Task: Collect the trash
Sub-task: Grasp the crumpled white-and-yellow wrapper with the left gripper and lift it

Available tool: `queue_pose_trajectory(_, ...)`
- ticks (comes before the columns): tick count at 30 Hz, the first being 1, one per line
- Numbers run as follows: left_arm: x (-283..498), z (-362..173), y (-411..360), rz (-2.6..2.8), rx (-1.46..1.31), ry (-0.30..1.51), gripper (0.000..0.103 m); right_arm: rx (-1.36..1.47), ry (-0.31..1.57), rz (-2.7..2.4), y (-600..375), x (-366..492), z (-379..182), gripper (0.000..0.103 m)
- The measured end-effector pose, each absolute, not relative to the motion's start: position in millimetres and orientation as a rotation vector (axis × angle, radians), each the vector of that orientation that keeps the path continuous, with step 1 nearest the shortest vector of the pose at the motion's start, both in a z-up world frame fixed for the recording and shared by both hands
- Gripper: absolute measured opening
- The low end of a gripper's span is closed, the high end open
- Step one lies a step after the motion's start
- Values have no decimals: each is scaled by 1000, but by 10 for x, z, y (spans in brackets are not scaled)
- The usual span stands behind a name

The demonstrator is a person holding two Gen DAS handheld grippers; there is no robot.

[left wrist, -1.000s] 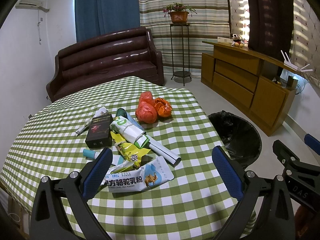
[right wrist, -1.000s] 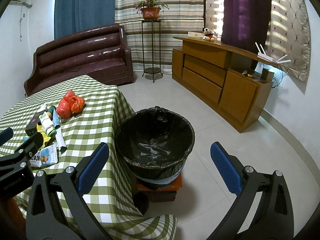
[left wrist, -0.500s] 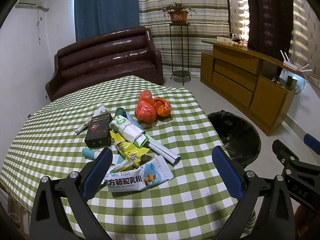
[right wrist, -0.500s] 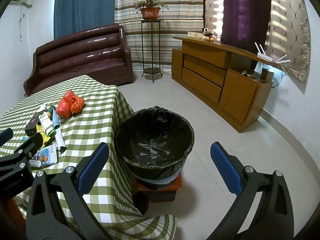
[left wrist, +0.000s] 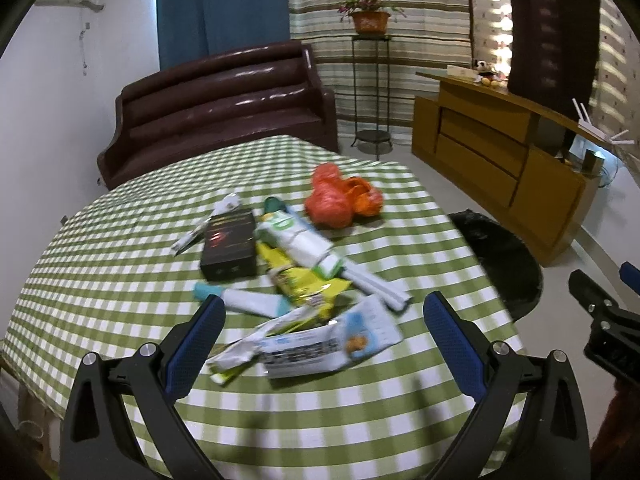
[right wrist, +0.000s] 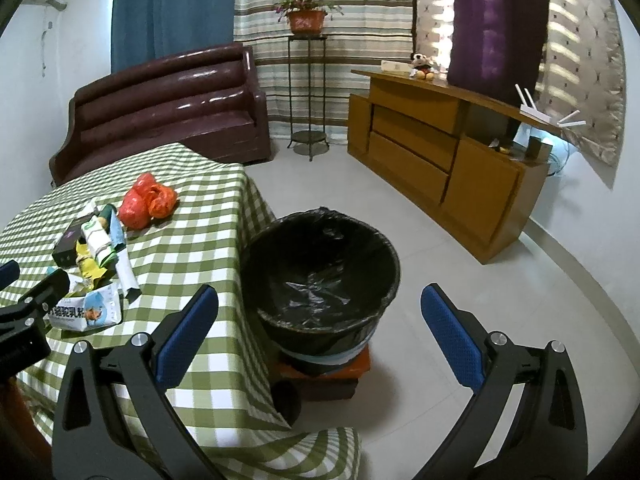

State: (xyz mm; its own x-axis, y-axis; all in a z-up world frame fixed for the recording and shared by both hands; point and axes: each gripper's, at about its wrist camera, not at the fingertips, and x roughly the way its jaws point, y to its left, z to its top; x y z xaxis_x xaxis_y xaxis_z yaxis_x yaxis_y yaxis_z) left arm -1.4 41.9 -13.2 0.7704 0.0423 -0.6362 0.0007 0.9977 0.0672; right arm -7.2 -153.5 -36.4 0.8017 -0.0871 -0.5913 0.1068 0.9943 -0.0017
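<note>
Your left tool [left wrist: 320,330] hung over the near part of the counter [left wrist: 120,280], which wore a green-and-white checked cloth, and its blue-padded fingers [left wrist: 192,344] were spread wide with nothing between them. The trash lay in a loose heap ahead of it. Farthest left was a black box [left wrist: 230,246] with a small white wrapper [left wrist: 208,224] beside it. Next came a white tube with a teal cap [left wrist: 244,300], a yellow snack bag [left wrist: 304,286] and a green-and-white wrapper [left wrist: 296,240] lying over a long white tube [left wrist: 376,286]. Nearest your left tool, just beyond its tips, lay a white and blue milk-powder pouch [left wrist: 332,344]. At the far side of the heap sat a knotted red and orange plastic bag [left wrist: 340,200], a little apart from the rest. This view was blurred, so finer print could not be read.

Right of the counter, close to its edge, stood the bin lined with a black bag [right wrist: 324,276], raised on a low reddish stand [right wrist: 328,376] on the floor. Your right tool [right wrist: 320,334] hung over that bin, released as well, its fingers far apart and holding nothing.
</note>
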Motion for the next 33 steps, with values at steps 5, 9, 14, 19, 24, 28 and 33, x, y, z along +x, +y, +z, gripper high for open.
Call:
queue_pose_trajectory(5, -32, -148, 657, 51, 68, 703, 97, 22, 642, -70, -1325, -24, -390, 99)
queue_pose_trajectory(9, -55, -167, 837, 62, 79, 713, 97, 12, 655, -30, -1136, 12, -393, 92)
queue_pose_trajectory(14, -60, -220, 1022, 66, 94, 730, 96, -4, 673, 19, -863, 40, -407, 86)
queue_pose_trajectory(19, -81, -283, 1203, 74, 99, 748, 96, -20, 677, 52, -622, 49, -407, 86)
queue_pose_trajectory(24, -96, -350, 1286, 45, 105, 775, 96, -34, 684, 57, -462, 62, -441, 86)
queue_pose_trajectory(28, -88, -397, 1316, 18, 118, 784, 96, -29, 690, 48, -427, 59, -454, 86)
queue_pose_trajectory(33, -64, -453, 1337, -1, 138, 800, 96, -31, 698, 42, -411, 73, -476, 86)
